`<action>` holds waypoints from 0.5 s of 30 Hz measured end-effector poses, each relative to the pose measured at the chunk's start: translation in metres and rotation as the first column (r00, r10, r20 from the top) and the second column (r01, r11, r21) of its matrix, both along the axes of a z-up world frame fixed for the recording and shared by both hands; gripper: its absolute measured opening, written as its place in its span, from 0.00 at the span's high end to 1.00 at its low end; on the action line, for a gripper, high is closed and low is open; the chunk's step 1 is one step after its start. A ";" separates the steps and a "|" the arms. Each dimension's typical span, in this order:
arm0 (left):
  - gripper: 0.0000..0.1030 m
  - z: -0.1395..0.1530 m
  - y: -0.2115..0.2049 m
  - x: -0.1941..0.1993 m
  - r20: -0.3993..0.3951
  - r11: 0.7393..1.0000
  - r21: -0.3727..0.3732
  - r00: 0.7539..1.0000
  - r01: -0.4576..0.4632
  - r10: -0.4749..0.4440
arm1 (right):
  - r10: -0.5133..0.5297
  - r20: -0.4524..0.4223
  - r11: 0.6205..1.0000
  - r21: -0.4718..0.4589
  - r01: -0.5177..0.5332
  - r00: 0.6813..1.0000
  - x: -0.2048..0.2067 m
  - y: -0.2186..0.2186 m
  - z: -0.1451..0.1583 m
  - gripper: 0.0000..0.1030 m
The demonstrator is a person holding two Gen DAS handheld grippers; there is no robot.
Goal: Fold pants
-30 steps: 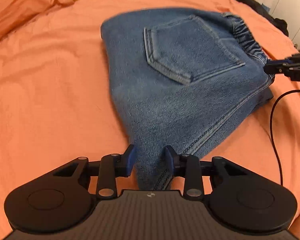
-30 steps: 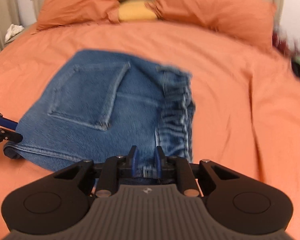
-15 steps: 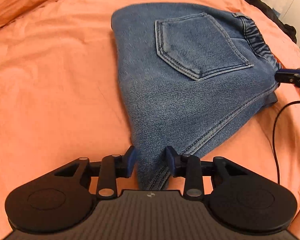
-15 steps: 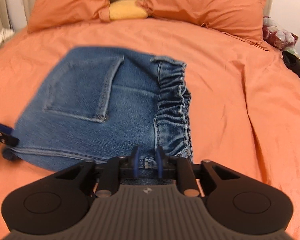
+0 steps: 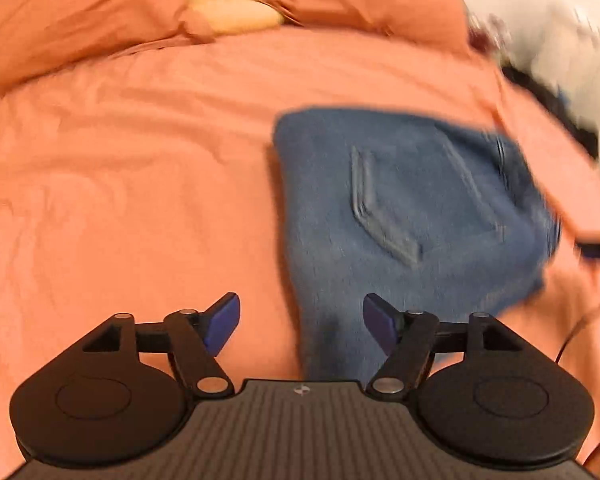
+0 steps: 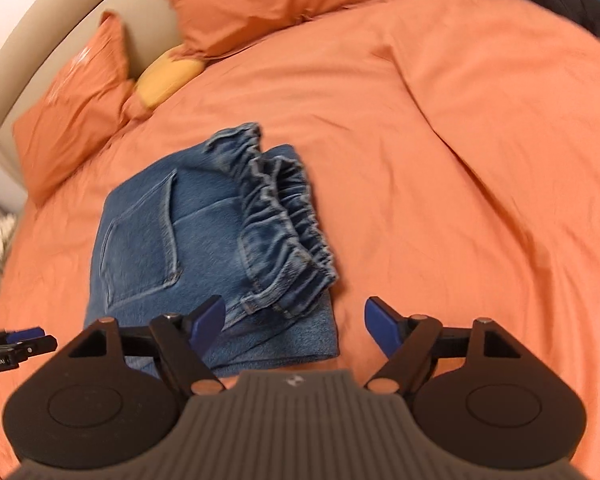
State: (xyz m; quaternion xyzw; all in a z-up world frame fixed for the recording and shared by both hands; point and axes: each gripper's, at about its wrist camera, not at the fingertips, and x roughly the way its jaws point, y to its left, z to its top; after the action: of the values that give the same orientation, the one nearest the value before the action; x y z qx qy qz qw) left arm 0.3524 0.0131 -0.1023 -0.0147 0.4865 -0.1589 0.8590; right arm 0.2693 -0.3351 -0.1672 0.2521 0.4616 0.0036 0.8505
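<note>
Folded jeans (image 6: pixel 204 248) flat on orange bed (image 6: pixel 460 152), centre-left of right wrist frame; elastic waistband (image 6: pixel 284 220) bunched at right edge, back pocket (image 6: pixel 144 236) facing up. Left gripper (image 5: pixel 300 320) spread wide, nothing held, jeans below right finger. Right gripper (image 6: pixel 294 322) wide too, holding nothing. Pillows (image 6: pixel 268 0) upper left. Left view blurred; fabric contact unclear.

Pants (image 6: pixel 188 232) on bed (image 6: pixel 460 160)

Motion blur smears the pants (image 5: pixel 412 208) in the left wrist view
</note>
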 end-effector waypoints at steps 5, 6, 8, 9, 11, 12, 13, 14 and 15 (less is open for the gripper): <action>0.17 -0.012 0.012 0.036 -0.046 0.985 -0.143 0.995 -0.099 0.093 | 0.003 -0.032 0.999 0.034 -0.002 0.999 0.028 -0.018 -0.007 0.25; 0.16 -0.015 0.013 0.043 -0.055 0.981 -0.160 0.993 -0.114 0.107 | 0.014 -0.035 0.999 0.049 -0.012 0.999 0.035 -0.021 -0.008 0.25; 0.16 -0.025 0.014 0.059 -0.081 0.972 -0.196 0.990 -0.130 0.116 | 0.039 -0.036 0.994 0.106 -0.034 0.999 0.051 -0.028 -0.013 0.25; 0.16 -0.031 0.015 0.066 -0.099 0.968 -0.212 0.989 -0.133 0.114 | 0.049 -0.034 0.990 0.136 -0.044 0.998 0.058 -0.030 -0.015 0.25; 0.16 -0.043 0.013 0.079 -0.141 0.961 -0.245 0.985 -0.130 0.097 | 0.065 -0.032 0.986 0.154 -0.060 0.997 0.073 -0.032 -0.020 0.26; 0.16 -0.049 0.013 0.085 -0.153 0.958 -0.257 0.984 -0.126 0.088 | 0.080 -0.031 0.985 0.156 -0.074 0.996 0.080 -0.032 -0.024 0.27; 0.16 -0.055 0.013 0.090 -0.160 0.957 -0.261 0.984 -0.123 0.083 | 0.089 -0.035 0.984 0.157 -0.082 0.995 0.087 -0.033 -0.028 0.29; 0.16 -0.060 0.013 0.095 -0.163 0.958 -0.260 0.983 -0.124 0.083 | 0.094 -0.043 0.983 0.165 -0.086 0.995 0.093 -0.034 -0.033 0.31; 0.16 -0.063 0.014 0.098 -0.166 0.956 -0.263 0.982 -0.127 0.085 | 0.106 -0.051 0.977 0.189 -0.094 0.993 0.098 -0.036 -0.038 0.32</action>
State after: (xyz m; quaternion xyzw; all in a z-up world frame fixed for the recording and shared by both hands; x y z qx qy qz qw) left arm 0.4503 0.0269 -0.1652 -0.1708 0.5229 -0.1762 0.8163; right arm 0.3676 -0.3707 -0.2057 0.3069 0.4970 0.0819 0.8075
